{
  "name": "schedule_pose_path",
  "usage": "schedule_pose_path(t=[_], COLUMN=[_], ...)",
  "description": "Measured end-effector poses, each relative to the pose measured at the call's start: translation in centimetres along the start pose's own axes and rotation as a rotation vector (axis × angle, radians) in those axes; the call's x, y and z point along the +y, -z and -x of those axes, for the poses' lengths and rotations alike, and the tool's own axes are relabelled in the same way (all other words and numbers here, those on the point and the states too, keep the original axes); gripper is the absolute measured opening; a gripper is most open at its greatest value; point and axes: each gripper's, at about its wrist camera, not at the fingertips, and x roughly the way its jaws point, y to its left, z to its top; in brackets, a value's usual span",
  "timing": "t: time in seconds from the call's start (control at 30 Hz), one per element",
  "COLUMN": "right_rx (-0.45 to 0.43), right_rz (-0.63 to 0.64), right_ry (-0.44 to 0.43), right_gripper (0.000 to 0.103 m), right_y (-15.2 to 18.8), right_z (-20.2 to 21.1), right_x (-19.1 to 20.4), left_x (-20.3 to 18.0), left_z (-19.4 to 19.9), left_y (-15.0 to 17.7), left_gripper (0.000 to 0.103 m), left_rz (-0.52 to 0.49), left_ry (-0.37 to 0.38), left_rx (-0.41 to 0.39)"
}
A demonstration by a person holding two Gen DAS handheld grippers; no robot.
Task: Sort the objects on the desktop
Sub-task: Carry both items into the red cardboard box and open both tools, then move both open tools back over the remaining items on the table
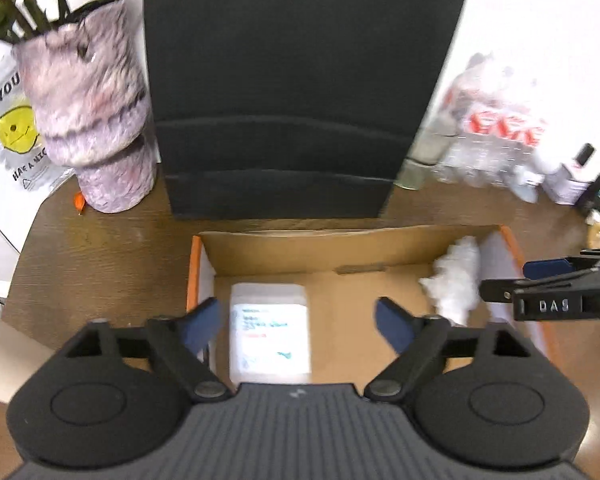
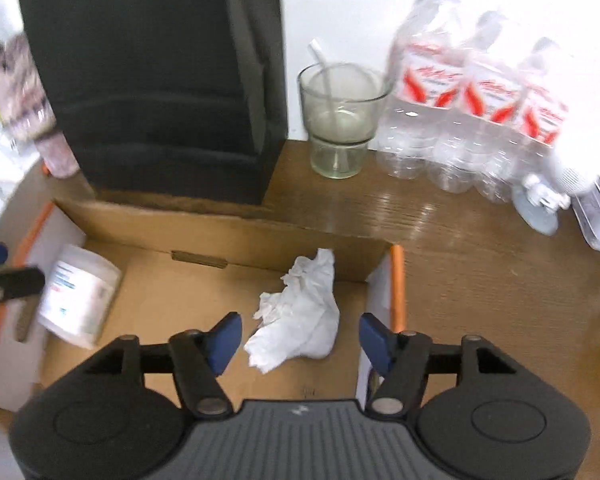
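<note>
Both claws hang over the shallow brown cardboard box with orange edges (image 2: pixel 397 280), both spread wide, nothing between the pads; left gripper (image 1: pixel 296 324) sits directly above the white rectangular labelled packet (image 1: pixel 269 338), whose long axis runs along the claw's pointing line (left end of box); right gripper (image 2: pixel 300 338) sits over the crumpled white tissue (image 2: pixel 300 320), which lies free on the box floor at the right end; each item is nearest its own hand; box stands just before a tall black case (image 2: pixel 160 80).
</note>
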Motion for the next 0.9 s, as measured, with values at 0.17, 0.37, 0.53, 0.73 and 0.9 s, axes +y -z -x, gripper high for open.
schedule_pose_path(t=[0.17,0.37,0.53,0.73,0.9], right_rx=[-0.041,-0.112,-0.155,-0.464,-0.651], right_rz=[-0.078,-0.041,-0.029,-0.064,-0.019], right_ry=[-0.038,-0.056,-0.052,-0.142,-0.102], right_gripper=[0.089,0.103,0.103,0.103,0.103], right_y=[0.1,3.8,7.0,13.7,19.2], right_z=[6.6,10.1,10.4,12.8,13.0], right_x=[-0.4,1.7,2.7,2.7,3.6], left_x=[-1.1,-1.3,-1.6,-2.3,-3.7], left_z=[6.2,10.4,11.8,14.5,15.2], left_y=[-0.1,3.6,7.3,13.4,17.9], left_gripper=[0.103,0.103,0.103,0.103,0.103], left_rz=[-0.010,-0.007,-0.008,-0.039,-0.092], left_ry=[-0.057,-0.099,-0.133,-0.113,-0.108], left_rx=[-0.086,-0.174,-0.226,-0.479,-0.616])
